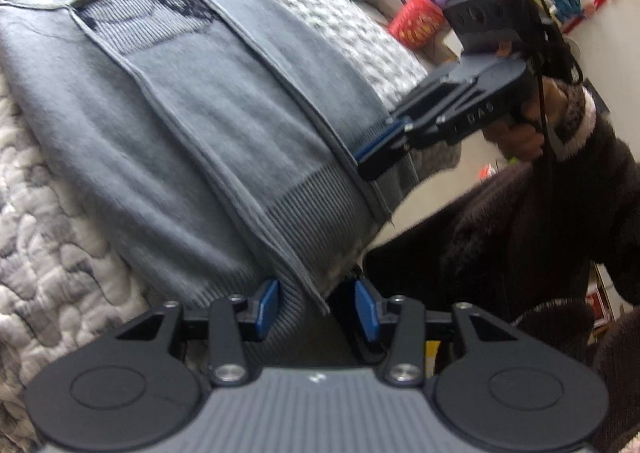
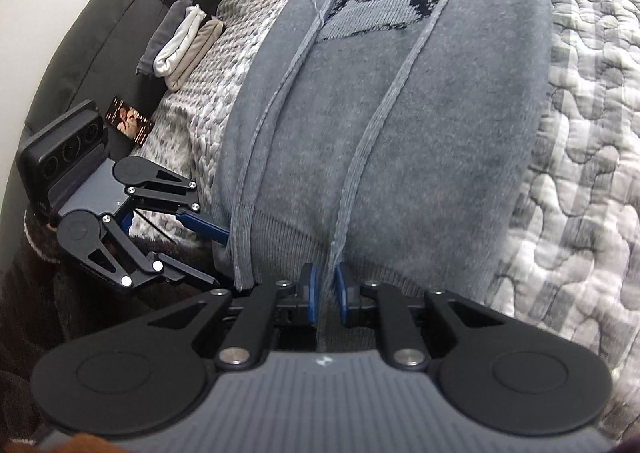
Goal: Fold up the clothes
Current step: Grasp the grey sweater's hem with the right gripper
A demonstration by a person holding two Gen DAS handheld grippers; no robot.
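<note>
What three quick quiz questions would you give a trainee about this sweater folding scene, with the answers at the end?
1. True or false: the sweater hangs on a hanger.
2. Which part of the sweater do the right tongs pinch? A: collar. B: ribbed hem. C: sleeve cuff.
3. Which stand wider apart, the left tongs or the right tongs?

Key: 1 false, it lies spread on the quilt. 2 B. 3 left.
</note>
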